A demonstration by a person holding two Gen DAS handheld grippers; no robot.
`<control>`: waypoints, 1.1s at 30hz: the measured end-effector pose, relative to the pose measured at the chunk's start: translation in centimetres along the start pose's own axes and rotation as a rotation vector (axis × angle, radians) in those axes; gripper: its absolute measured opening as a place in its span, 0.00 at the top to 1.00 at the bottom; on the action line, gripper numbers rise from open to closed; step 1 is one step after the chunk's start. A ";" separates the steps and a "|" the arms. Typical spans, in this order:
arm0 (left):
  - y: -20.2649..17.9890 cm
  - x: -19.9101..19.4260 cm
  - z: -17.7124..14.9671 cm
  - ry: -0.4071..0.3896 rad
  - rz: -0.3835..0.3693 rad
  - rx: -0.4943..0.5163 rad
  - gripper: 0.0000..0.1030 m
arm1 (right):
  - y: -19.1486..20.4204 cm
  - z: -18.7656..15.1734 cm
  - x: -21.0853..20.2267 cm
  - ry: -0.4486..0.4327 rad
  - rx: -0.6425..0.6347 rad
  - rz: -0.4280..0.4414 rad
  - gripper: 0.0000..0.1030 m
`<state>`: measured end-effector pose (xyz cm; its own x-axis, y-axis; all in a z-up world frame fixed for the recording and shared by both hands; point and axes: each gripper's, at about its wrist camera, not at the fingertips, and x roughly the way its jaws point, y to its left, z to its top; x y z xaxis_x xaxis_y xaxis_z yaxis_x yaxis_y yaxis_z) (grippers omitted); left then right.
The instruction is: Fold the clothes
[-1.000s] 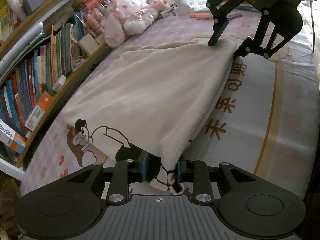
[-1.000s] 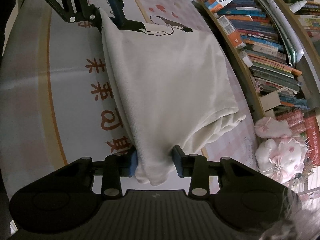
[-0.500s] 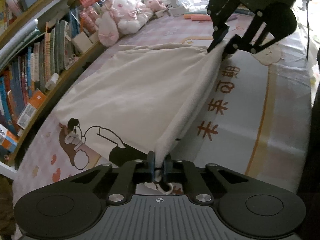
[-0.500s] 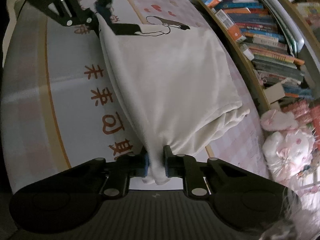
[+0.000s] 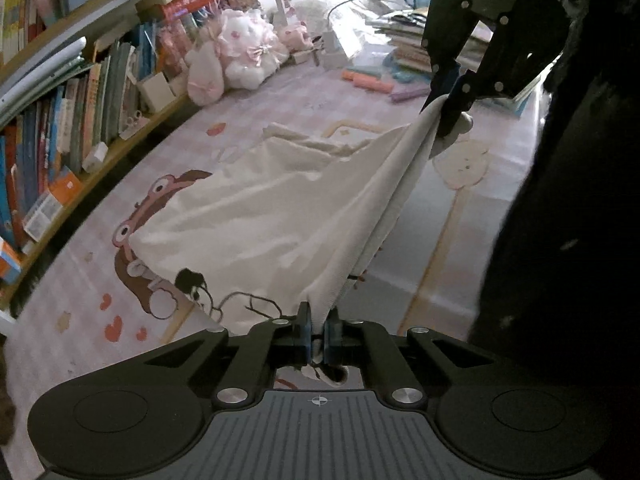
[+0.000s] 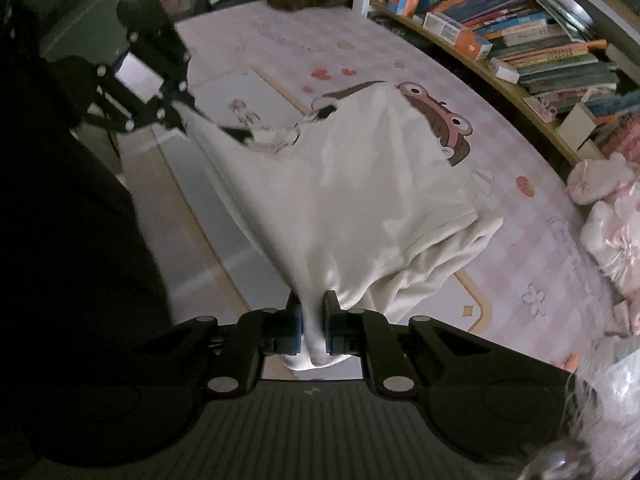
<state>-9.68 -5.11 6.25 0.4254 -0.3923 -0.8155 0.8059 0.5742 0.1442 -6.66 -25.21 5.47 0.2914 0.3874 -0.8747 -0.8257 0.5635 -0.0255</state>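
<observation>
both black two-finger grippers point steeply down at the floor and grip the same cream-white knit garment with a black cartoon print (image 5: 288, 216). left gripper (image 5: 316, 334) is clenched on one corner of the garment, a tuft of cloth poking out behind its blue-padded fingers (image 5: 303, 330). right gripper (image 6: 311, 326) is closing the last bit on the opposite corner, pads already pinching a thick bunch of fabric that hangs out behind. in the left wrist view the right gripper (image 5: 444, 108) sits top right, tilted, cloth pulled up to it in a taut ridge. in the right wrist view the left gripper (image 6: 180, 114) is top left, angled down. the garment stretches between the two grippers, its near edge raised off the floor, the far part lying slack on the pink checked play mat with cartoon animals (image 5: 256, 120). a curved wooden bookshelf full of books (image 5: 72, 120) and pink-white plush toys (image 5: 240, 56) border the mat. a dark sleeve (image 5: 560, 240) fills the right edge.
</observation>
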 end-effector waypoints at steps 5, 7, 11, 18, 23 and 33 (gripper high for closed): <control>1.1 -1.4 1.4 -0.036 0.030 0.002 0.96 | -0.8 1.2 -2.0 -0.025 0.039 0.006 0.91; 2.4 -1.5 2.1 -0.054 0.051 -0.033 0.96 | -1.8 2.1 -3.0 -0.063 0.065 -0.009 0.91; 5.3 -0.9 3.4 -0.079 0.071 -0.123 0.96 | -3.6 3.8 -4.1 -0.131 0.079 -0.039 0.91; 11.5 1.0 5.5 -0.072 0.039 -0.240 0.93 | -9.2 6.7 -2.4 -0.165 0.119 -0.045 0.91; 15.7 4.9 5.6 -0.013 0.025 -0.300 0.90 | -13.6 8.3 1.2 -0.143 0.197 0.004 0.91; 22.6 11.7 3.6 0.128 0.179 -0.389 0.40 | -19.3 9.9 11.8 -0.013 0.287 -0.021 0.84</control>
<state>14.93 0.70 2.01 0.4701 -0.1837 -0.8633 0.4988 0.8622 0.0882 17.47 -24.32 0.44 0.3147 0.3812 -0.8693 -0.6493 0.7545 0.0958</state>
